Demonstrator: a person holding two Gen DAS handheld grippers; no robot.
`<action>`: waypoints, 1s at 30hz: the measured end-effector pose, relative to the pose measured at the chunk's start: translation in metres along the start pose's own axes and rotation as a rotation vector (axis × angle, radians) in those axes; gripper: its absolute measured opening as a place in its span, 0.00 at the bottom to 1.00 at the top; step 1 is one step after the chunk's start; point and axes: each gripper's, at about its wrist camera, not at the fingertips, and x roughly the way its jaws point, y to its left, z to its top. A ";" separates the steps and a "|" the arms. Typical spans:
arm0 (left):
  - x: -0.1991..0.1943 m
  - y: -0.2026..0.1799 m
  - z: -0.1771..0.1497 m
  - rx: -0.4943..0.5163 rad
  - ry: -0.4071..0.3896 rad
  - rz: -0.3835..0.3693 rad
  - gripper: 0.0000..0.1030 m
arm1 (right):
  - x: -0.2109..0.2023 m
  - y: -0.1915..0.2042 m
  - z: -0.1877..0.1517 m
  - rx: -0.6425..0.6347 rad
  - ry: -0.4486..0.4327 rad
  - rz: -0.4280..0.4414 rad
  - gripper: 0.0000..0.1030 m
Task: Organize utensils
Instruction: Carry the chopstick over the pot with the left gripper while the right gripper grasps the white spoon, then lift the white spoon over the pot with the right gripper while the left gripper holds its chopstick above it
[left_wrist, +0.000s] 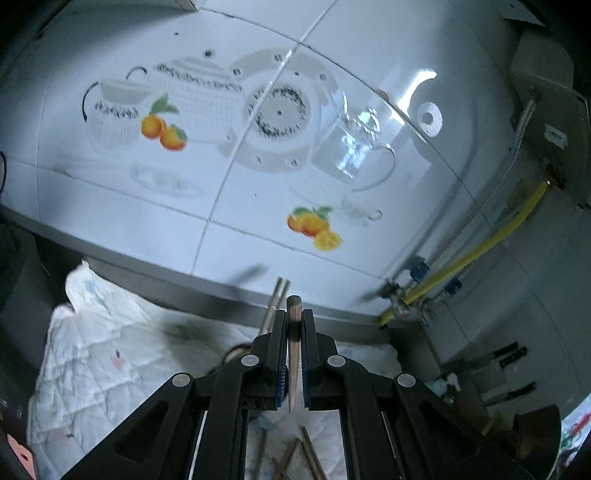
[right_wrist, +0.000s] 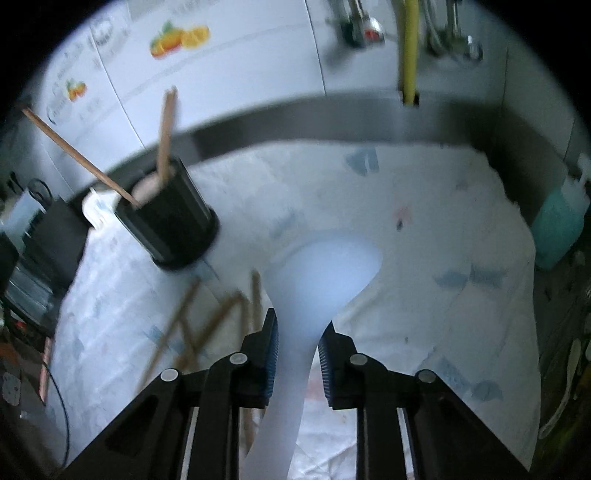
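A brown wooden chopstick (left_wrist: 294, 334) stands between the pads of the left gripper (left_wrist: 294, 321), which is clamped tight on it; its blunt round end rises just above the fingertips and its thin point hangs below the pads. It is smooth and tapers downward. Just to its left, the tips of two more sticks (left_wrist: 277, 295) show beyond the gripper, and whether they are held too cannot be told.

The right gripper (right_wrist: 298, 332) is pressed onto the neck of a white spoon (right_wrist: 321, 273). The spoon is pale, milky and blurred, with a broad rounded bowl ahead of the fingertips and a narrowing handle running back between the pads toward the camera.

Left of the spoon, several loose chopsticks (right_wrist: 192, 317) lie crossed over one another on a white quilted cloth (right_wrist: 424, 206) with faint printed patterns, which covers the desk. Farther left on the cloth stands a black ribbed holder (right_wrist: 173, 218), with two chopsticks (right_wrist: 164, 140) leaning out of its mouth at different angles.

Behind the desk runs a grey ledge (right_wrist: 295, 118), and above it a white tiled wall (left_wrist: 258, 206) with printed oranges and teaware. A yellow hose (right_wrist: 410, 48) comes down the wall, and a teal and white container (right_wrist: 557, 221) sits at the right edge.
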 end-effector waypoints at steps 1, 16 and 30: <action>0.000 0.001 0.003 0.003 -0.007 0.010 0.06 | -0.002 0.003 0.005 -0.003 -0.023 0.008 0.19; 0.081 0.012 0.006 0.115 0.087 0.152 0.06 | 0.003 0.056 0.087 -0.057 -0.253 0.174 0.08; 0.118 0.039 -0.008 0.086 0.156 0.130 0.06 | 0.046 0.114 0.137 -0.121 -0.526 0.199 0.08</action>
